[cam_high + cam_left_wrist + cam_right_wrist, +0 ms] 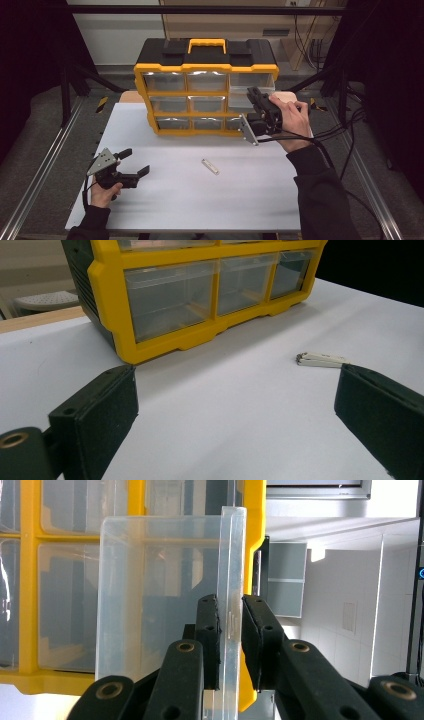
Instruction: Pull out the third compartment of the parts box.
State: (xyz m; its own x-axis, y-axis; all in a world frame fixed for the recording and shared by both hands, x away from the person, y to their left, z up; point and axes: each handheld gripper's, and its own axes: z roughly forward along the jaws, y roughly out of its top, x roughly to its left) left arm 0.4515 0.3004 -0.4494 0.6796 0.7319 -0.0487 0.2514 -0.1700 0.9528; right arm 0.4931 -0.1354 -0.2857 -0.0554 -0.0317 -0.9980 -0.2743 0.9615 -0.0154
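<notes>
One clear drawer (pixel 165 600), drawn partway from the right column of the yellow organizer (pixel 205 92) at the worktop's far edge, its front wall pinched by the right gripper (pixel 230 630) jaws. Left gripper (pixel 134 162) jaws wide, holding nothing, near the front-left corner. Risk: a skewed pull jams the drawer or tips the organizer. Left gripper view adds the small white strip (pixel 320 359) at mid-worktop.

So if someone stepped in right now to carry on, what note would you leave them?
Right claw: shut on the front wall of a clear drawer, which is pulled partway out of the right-hand column of the yellow organizer.
Left claw: open, holding nothing, low over the white table at the near left.
A small white strip lies on the table, untouched.
Done: drawer gripped and started out.
Left: probably finish with the drawer, and the strip may belong in it, though that is a guess.
</notes>
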